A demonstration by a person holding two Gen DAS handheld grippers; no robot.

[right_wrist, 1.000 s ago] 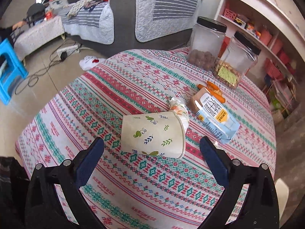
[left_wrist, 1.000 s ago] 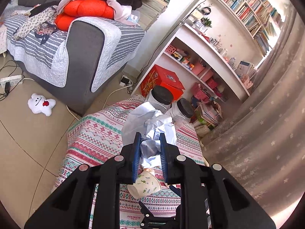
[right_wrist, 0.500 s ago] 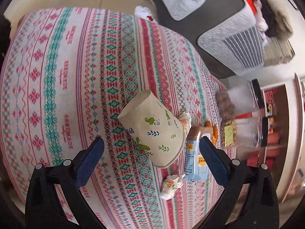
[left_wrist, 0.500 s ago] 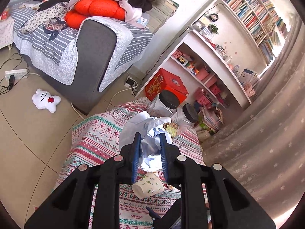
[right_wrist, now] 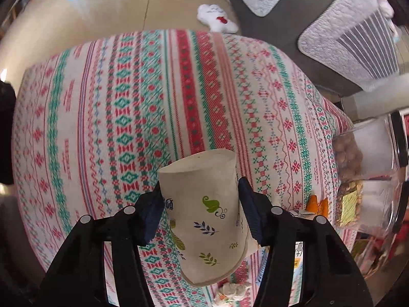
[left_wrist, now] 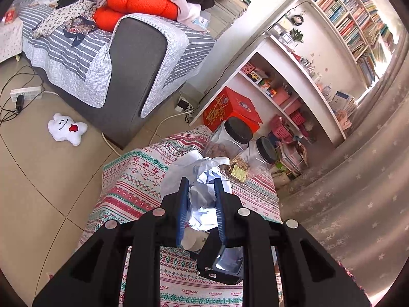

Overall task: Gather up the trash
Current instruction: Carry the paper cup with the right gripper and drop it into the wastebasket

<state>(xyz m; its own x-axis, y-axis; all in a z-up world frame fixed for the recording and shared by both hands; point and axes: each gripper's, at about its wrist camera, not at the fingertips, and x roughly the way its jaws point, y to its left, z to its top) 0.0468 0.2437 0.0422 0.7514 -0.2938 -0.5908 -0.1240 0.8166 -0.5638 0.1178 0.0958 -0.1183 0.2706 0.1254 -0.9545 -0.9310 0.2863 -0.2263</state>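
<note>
From the left wrist camera we see, at far left, a white plush toy (left_wrist: 67, 128) on the tiled floor beside a power strip (left_wrist: 25, 92) with its cords, then the grey sofa (left_wrist: 133, 76) heaped with an orange cushion (left_wrist: 138, 5) and clothes. Further right a red box (left_wrist: 231, 108) sits under the white shelves (left_wrist: 288, 71), and two black-lidded jars (left_wrist: 231, 138) stand at the far edge of the table with the patterned cloth (left_wrist: 135, 179). Our left gripper (left_wrist: 200, 199) is narrowed onto a crumpled white bag (left_wrist: 202, 179), which bunches up between the blue pads and blocks part of the jars.

From the right wrist camera the same cloth (right_wrist: 153, 107) fills the middle, the plush toy (right_wrist: 217, 20) lies on the floor beyond it, and the jars (right_wrist: 365, 153) crowd the right edge, with something orange (right_wrist: 317, 203) and a printed packet just beside them. A wad of crumpled paper (right_wrist: 231, 290) lies near the lower edge. Our right gripper (right_wrist: 200, 212) closes around a leaf-printed paper cup (right_wrist: 207, 217): both pads touch its sides, base pointing away from us. We cannot tell whether the cup is clear of the cloth.
</note>
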